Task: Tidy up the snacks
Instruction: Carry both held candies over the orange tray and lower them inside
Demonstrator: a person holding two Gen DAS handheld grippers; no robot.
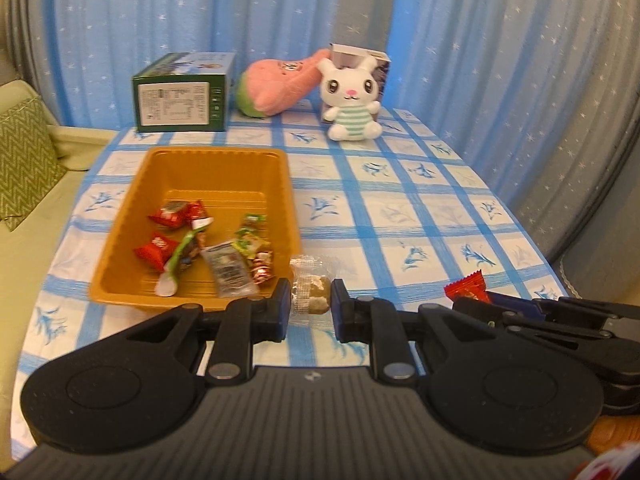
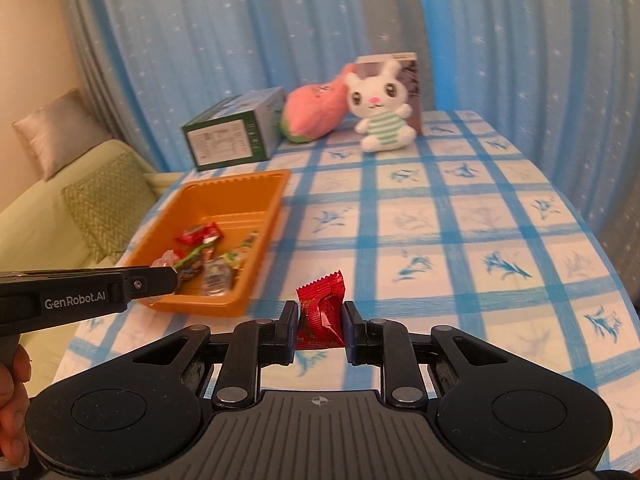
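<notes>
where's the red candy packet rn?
Right wrist view: red candy packet is between the right gripper fingers, over the tablecloth just right of the orange tray.

curtains (image 1: 480, 40): blue, star-dotted | sofa (image 2: 48, 216): pale green, zigzag cushion (image 1: 20, 168) | wall (image 2: 36, 40): possibly beige

"GenRobot.AI" stands in white on the left hand-held gripper (image 2: 162, 278); nothing else reads.

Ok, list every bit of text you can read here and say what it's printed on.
"GenRobot.AI": side of the left tongs, white lettering.
Green box: a white label panel of fine print, too small to read.
Snack wrappers in the orange tray: printing too blurred to read.
Red candy in the right tongs: unreadable.
</notes>
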